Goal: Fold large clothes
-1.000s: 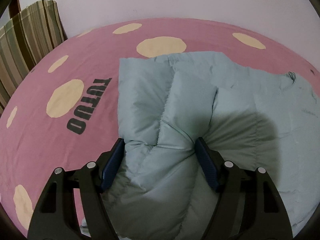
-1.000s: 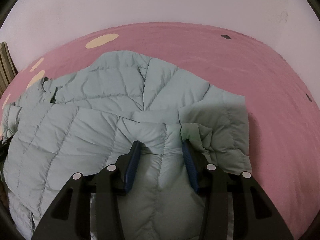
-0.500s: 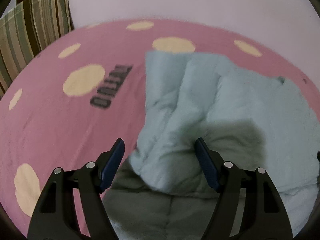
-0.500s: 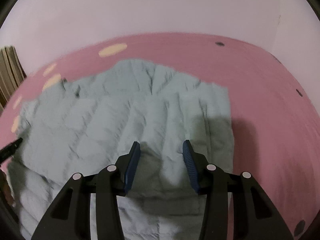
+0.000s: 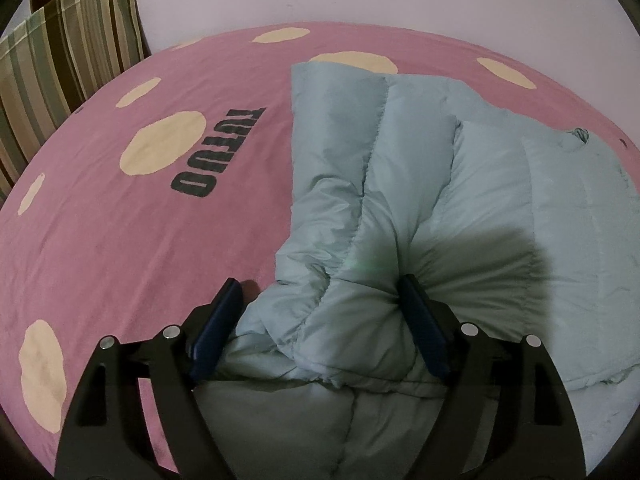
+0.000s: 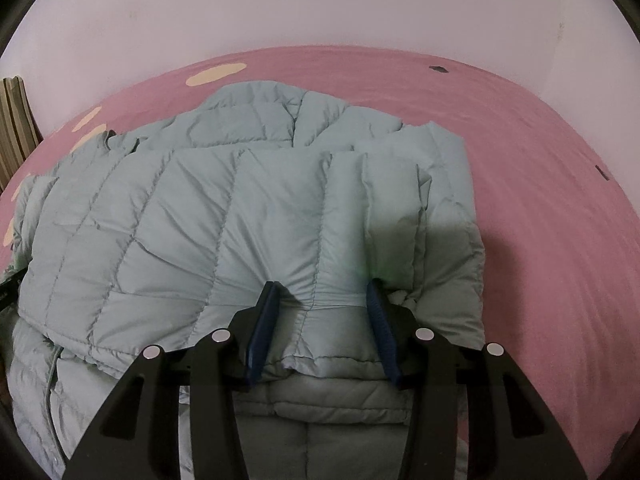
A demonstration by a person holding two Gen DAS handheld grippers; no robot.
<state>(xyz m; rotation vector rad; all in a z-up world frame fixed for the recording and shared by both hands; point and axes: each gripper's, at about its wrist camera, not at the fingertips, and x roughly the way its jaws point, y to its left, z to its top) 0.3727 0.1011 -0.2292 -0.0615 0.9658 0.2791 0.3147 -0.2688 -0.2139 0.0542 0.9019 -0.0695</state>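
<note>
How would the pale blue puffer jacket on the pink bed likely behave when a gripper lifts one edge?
The puffer jacket would probably drape limply: its folded edge already sags. Puffy quilted panels suggest lightness for its bulk. Its smooth shell may slip.

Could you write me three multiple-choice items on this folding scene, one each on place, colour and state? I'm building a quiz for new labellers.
1. Where is the dark printed lettering on the bedsheet, seen from the left wrist?
A. left of the jacket
B. hidden under the jacket
C. on the wall

2. What colour is the puffer jacket?
A. bright red
B. pale blue-grey
C. black

3. What is the right gripper doing?
A. hanging open above bare sheet
B. closed on a folded edge of the jacket
C. holding the striped pillow

Answers:
1 A, the lettering lies on pink sheet beside the jacket's left edge.
2 B, every quilted panel is pale blue-grey.
3 B, fabric bunches between its blue pads.

The left gripper is opening, with jacket fabric between its jaws.
</note>
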